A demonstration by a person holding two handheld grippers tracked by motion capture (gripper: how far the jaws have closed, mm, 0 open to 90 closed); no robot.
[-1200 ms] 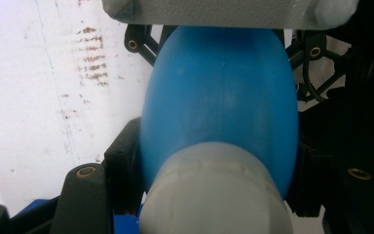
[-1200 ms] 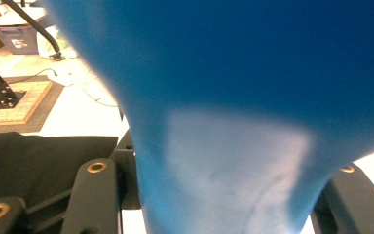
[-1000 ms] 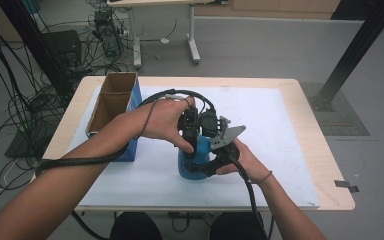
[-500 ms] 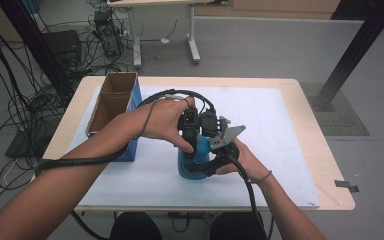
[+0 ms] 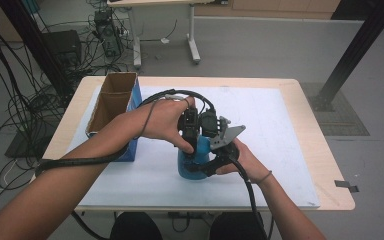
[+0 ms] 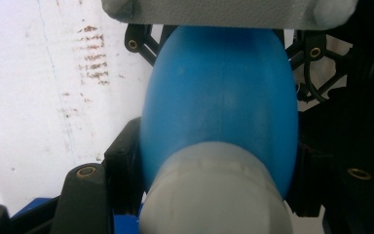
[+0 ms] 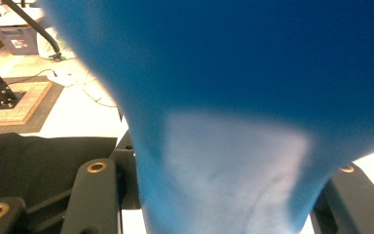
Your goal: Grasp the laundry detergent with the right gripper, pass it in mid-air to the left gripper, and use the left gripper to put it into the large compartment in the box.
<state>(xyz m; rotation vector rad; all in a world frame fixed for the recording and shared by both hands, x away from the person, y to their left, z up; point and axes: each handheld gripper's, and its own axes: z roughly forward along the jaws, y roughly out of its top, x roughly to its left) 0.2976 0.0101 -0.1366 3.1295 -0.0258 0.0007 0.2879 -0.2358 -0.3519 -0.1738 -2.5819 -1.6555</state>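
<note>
High view, frame centre: left gripper (image 5: 190,145) and right gripper (image 5: 215,157) both clamped on blue bottle (image 5: 192,162); white cap (image 6: 214,195) on, opening apparently not yet done.

- Blue bottle (image 5: 190,162) with a whitish cap (image 6: 214,195), frame centre.
- Brown-inside box (image 5: 111,107) with blue walls, at left.
- White mat (image 5: 280,130) with brownish marks on a tan table (image 5: 325,165).
</note>
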